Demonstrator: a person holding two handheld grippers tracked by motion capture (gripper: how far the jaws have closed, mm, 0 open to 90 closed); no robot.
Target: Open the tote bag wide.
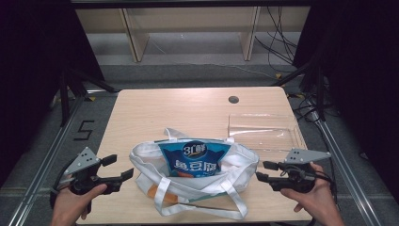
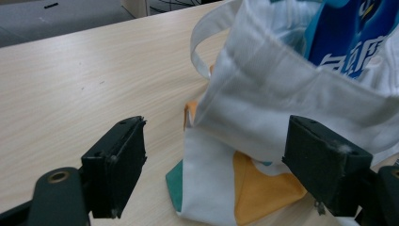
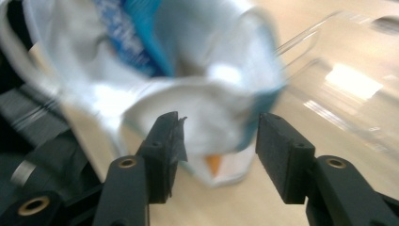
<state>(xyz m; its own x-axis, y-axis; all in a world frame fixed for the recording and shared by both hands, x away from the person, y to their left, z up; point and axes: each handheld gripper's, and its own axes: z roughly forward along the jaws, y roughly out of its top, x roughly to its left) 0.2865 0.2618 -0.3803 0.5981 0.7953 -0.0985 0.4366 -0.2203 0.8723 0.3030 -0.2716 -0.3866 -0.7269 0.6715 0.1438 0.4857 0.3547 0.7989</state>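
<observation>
Sitting near the front edge of the tabletop, the white tote had a blue snack bag poking out of its mouth. Left gripper hung just off its left side, jaws released, nothing between them. Right gripper was by the right side, jaws also apart and empty. Clear tray sat toward the right edge.
</observation>
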